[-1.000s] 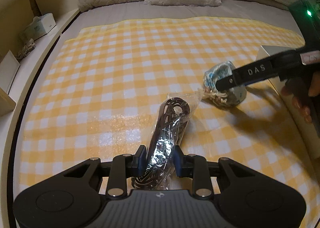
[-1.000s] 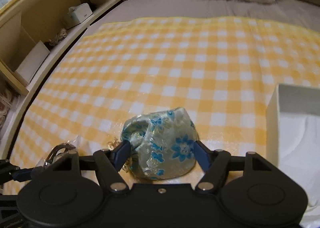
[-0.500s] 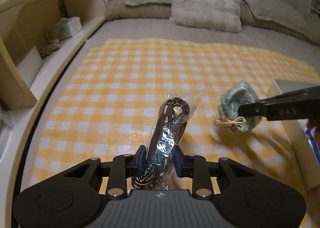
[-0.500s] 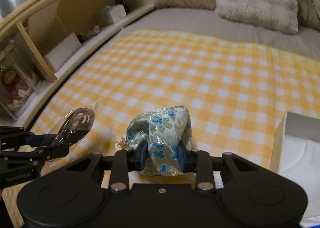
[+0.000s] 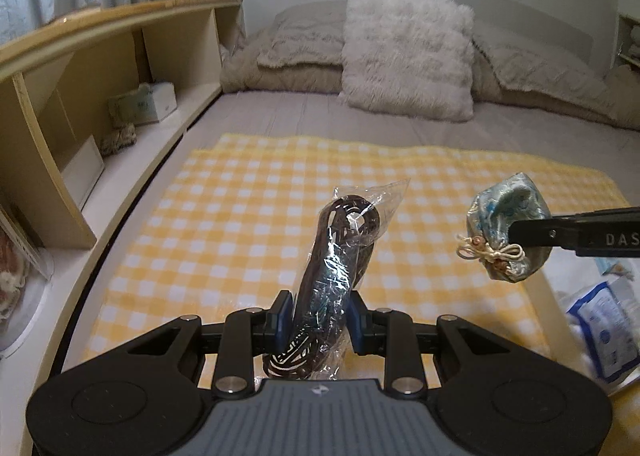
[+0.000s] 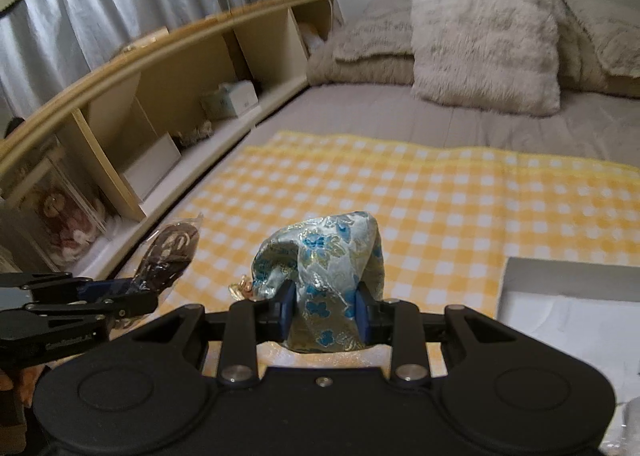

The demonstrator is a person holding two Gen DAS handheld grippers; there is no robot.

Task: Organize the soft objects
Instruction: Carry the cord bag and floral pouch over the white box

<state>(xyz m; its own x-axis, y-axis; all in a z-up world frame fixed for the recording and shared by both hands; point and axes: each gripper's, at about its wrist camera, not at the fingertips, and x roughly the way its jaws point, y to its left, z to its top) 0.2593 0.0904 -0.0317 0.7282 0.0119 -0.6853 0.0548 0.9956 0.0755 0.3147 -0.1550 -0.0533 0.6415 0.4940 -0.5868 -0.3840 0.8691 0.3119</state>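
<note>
- The left tongs [image 5: 318, 322] are clamped on a clear plastic bag of dark cord [image 5: 338, 256], held up off the checked cloth [image 5: 224, 224], at 6 o'clock in the left wrist view.
- That bag looks light, crinkly and probably slippery; the grip sits low on the coil, so the top leans free toward 12 o'clock.
- The right tongs [image 6: 325, 312] pinch a blue-flowered brocade pouch [image 6: 324, 256] at its lower part, also lifted above the cloth.
- The pouch seems soft and squashy, with shiny woven fabric; its knotted cream tie [image 5: 490, 254] hangs loose at the side and might snag.
- A white box [image 6: 560, 276] sits at 4 o'clock in the right wrist view, likely a fitting place for soft things.
</note>
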